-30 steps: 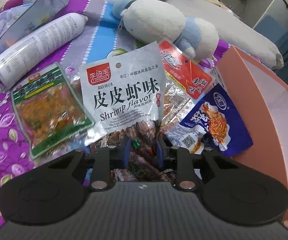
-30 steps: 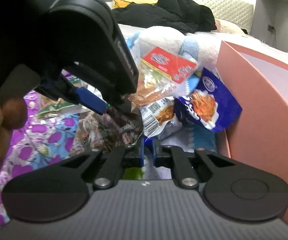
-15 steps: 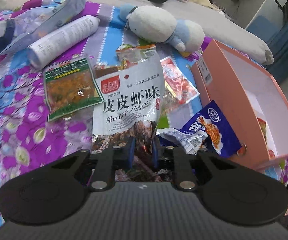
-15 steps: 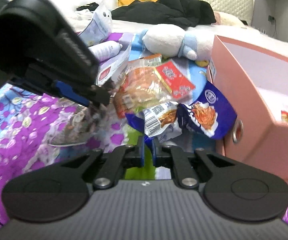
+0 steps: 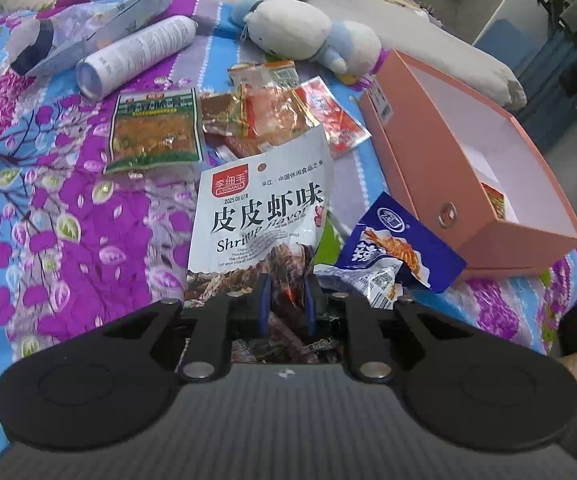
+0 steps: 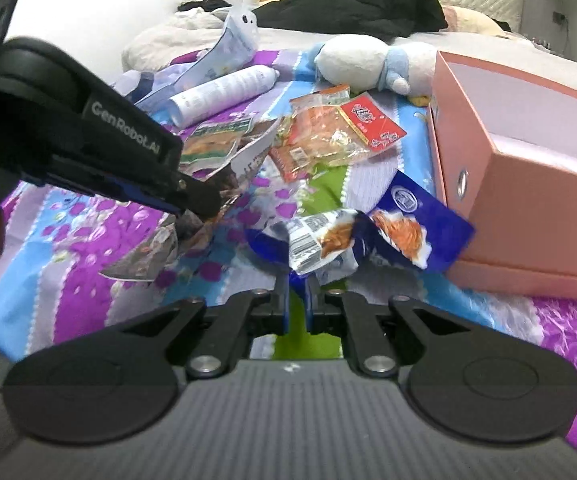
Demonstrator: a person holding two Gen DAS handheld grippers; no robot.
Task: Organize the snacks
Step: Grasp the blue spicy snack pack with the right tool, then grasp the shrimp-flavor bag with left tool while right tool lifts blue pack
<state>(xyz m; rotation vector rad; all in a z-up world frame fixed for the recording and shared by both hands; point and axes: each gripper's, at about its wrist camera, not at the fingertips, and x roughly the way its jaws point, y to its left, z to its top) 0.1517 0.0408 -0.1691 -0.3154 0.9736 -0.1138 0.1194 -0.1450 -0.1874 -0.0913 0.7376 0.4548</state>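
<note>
My left gripper is shut on the lower end of a white shrimp-flavour bag, which hangs above the bedspread. In the right wrist view the left gripper comes in from the left with that bag pinched in it. My right gripper is shut on a crumpled blue snack bag, held beside the open pink box. The blue bag also shows at the left wrist view's lower right, next to the box. A small packet lies inside the box.
On the flowered bedspread lie a green pickle pack, orange packets and a red packet. Behind them are a white spray can, a plush toy and a torn plastic bag. Dark clothes lie at the bed's far end.
Both grippers have pulled back and up with their bags. The shrimp bag has come off the pile, uncovering the orange packets. The box's inside has come into view.
</note>
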